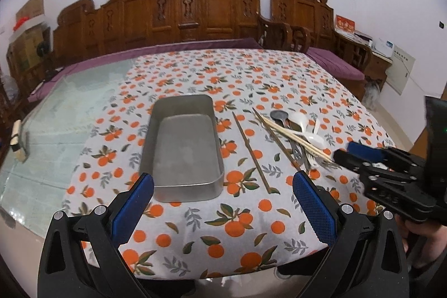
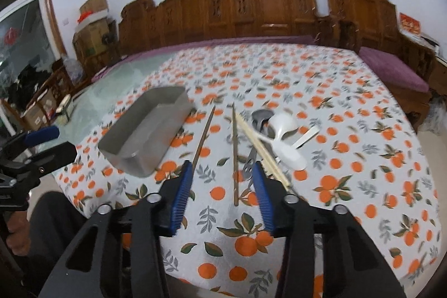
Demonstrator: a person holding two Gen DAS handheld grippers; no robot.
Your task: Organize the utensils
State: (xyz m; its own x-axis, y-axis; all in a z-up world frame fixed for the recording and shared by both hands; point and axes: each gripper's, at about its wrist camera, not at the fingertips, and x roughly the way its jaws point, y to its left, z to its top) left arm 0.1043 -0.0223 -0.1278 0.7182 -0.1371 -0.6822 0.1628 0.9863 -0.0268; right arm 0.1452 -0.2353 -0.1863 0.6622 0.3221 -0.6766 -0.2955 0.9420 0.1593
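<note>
An empty metal tray [image 1: 183, 187] [image 2: 117, 155] sits on the orange-print tablecloth [image 1: 223, 228] [image 2: 349, 130]. To its right lie a single dark chopstick [image 1: 252, 150] [image 2: 203, 136], another dark chopstick [image 2: 235, 158], a pale chopstick pair [image 1: 293, 134] [image 2: 259, 147], white plastic spoons [image 1: 300, 120] [image 2: 287, 141] and metal utensils [image 1: 278, 116] [image 2: 261, 116] in a loose pile. My left gripper [image 1: 223, 187] is open and empty, near the tray's front edge. My right gripper [image 2: 223, 172] [image 1: 346, 154] is open and empty, hovering over the near ends of the chopsticks.
Carved wooden benches [image 1: 212, 7] [image 2: 265, 4] with purple cushions [image 1: 335, 63] line the far side. Bare glass tabletop [image 1: 56, 124] lies left of the cloth, with a small brush [image 1: 19, 138] on it. Boxes [image 2: 92, 27] stand at the far left.
</note>
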